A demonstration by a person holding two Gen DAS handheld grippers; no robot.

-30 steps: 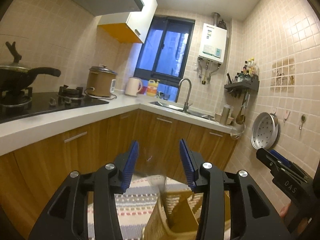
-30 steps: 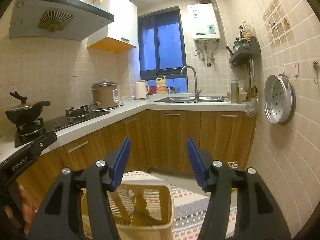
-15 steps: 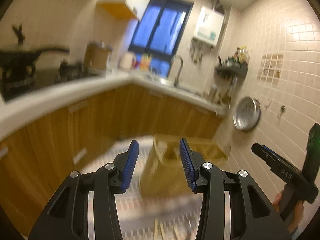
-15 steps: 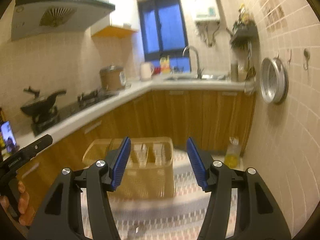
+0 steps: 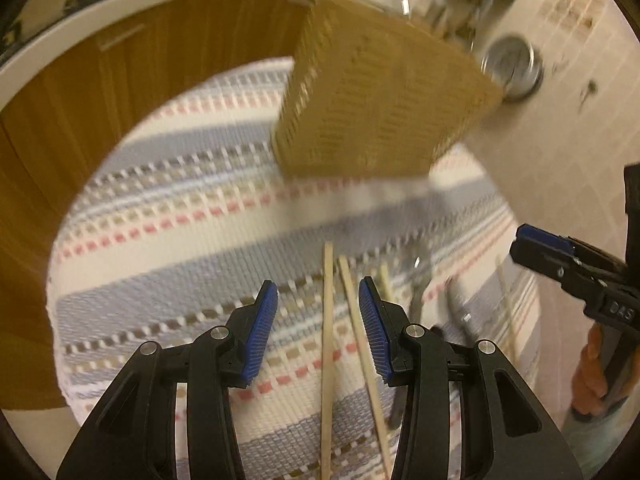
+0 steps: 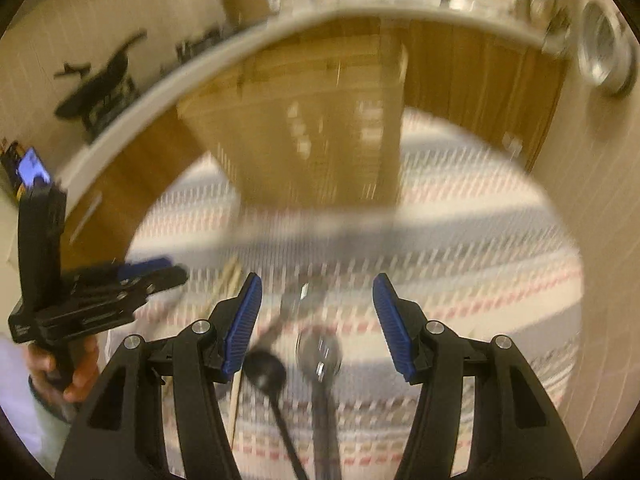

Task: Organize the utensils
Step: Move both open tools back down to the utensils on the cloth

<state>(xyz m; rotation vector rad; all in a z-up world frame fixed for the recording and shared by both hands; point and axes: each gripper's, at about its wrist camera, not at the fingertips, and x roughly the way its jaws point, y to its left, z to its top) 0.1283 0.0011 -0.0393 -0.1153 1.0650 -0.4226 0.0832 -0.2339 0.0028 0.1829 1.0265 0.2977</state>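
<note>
Left wrist view: our left gripper (image 5: 318, 328) pointed down at the striped rug (image 5: 168, 248), jaws spread, nothing pinched. Two wooden chopsticks (image 5: 327, 320) lay on the rug in the lower centre, running up between the blue pads but touched by neither. More utensils lay just right of them: at least one dark-handled piece (image 5: 416, 300), too blurred to name. The wicker utensil basket (image 5: 380, 104) stood on the rug in the upper centre, well apart from the chopsticks. The right gripper (image 5: 560, 264) showed at the right edge with a hand (image 5: 592, 368) under it.

Right wrist view: our right gripper (image 6: 316, 320) also aimed down, jaws spread wide, empty. A black spoon (image 6: 266, 368) and a metal spoon (image 6: 318, 354) lay on the rug in the lower centre, between the pads without contact. One chopstick (image 6: 236, 392) sat at the left pad's edge. The basket (image 6: 312, 132) was a blurred block in the upper centre. The left gripper (image 6: 152, 268) sat at centre left, its hand (image 6: 68, 372) below it.

Step, as we read it: approach for the first pick, nothing in the basket that we could see. Next move calls for dropping the left jaws around one chopstick and closing on it, then carrying it up-frame to a basket compartment. Risk: thin sticks lying flat on fabric, so the pads could snag the weave or catch both.
</note>
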